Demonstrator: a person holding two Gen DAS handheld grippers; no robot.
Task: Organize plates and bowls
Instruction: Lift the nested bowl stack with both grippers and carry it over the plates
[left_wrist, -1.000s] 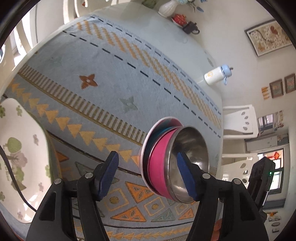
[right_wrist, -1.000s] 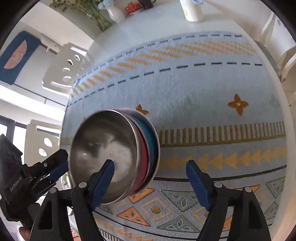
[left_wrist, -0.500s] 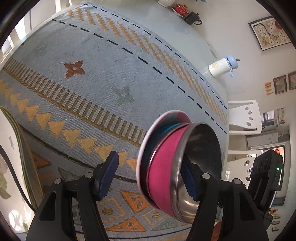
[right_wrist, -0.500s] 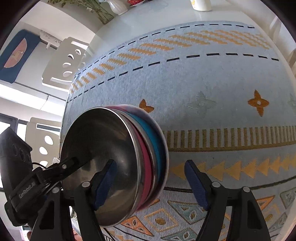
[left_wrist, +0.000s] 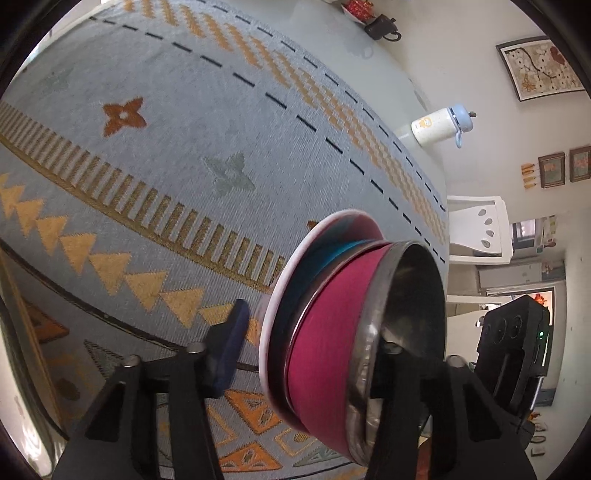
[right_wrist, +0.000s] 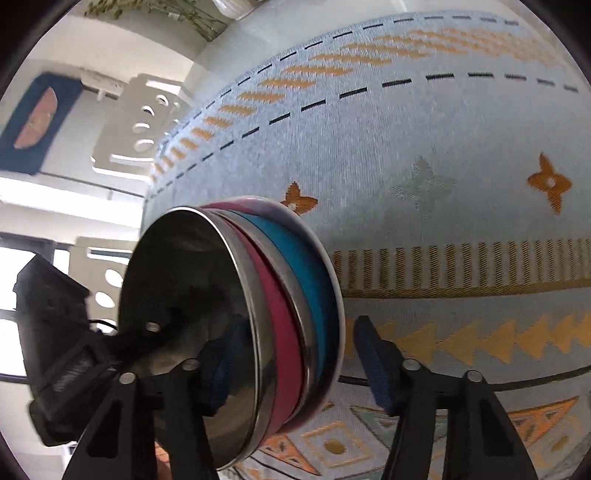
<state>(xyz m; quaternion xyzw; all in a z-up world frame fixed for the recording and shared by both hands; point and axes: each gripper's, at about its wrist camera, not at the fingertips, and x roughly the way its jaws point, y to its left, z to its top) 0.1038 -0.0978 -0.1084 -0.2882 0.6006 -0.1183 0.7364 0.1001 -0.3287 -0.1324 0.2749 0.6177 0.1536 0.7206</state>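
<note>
Bowl stack (left_wrist: 332, 332): now nearer; left claw (left_wrist: 306, 343) and right claw (right_wrist: 295, 354) closing astride rim, pad contact unclear; lift pending

Brightness: both views are bright and evenly lit by daylight.
Light source: windows (right_wrist: 14, 266) to the left of the right tongs (right_wrist: 299, 363) are blown out white.
Glare: the steel bowl (right_wrist: 184, 295) between those tongs carries soft, dull reflections along its rim.
Shadows: faint; a soft dark patch lies on the tablecloth (left_wrist: 184, 147) just under the stack of bowls (left_wrist: 332, 332) at the left tongs (left_wrist: 306, 350).
Blur: the blue pad (left_wrist: 232, 343) of the left tongs is smeared; the cloth weave ahead of the right tongs is soft.
Distortion: fisheye bends the table's edges and stripes into arcs; black corners frame each view.
</note>
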